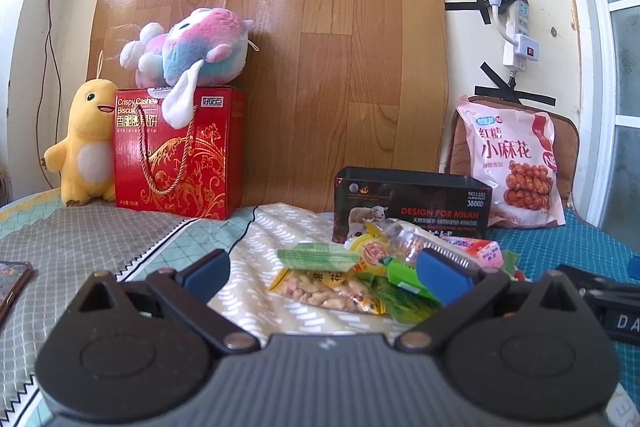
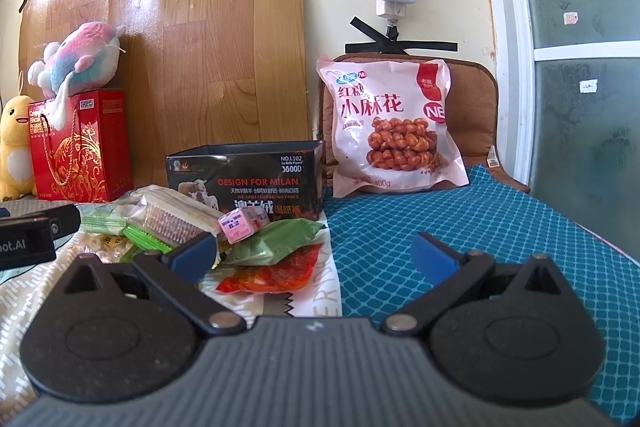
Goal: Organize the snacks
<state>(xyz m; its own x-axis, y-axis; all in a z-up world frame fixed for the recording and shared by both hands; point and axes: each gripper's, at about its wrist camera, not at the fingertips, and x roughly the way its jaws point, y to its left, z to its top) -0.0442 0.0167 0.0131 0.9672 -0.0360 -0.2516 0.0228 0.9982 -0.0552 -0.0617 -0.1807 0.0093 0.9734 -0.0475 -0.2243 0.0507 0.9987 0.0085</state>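
Snack pile (image 1: 340, 275) lies just ahead of both grippers' wide-spread jaws.

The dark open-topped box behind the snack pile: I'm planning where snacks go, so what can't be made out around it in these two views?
- Inside of the dark open-topped box: both views see only its outer walls; contents unknown.
- Pile of small snack packets: partly hidden by the left gripper finger; lower packets overlapped.
- Pink twisted-snack bag: lower label too small to read.
- Right gripper: open, holding nothing.
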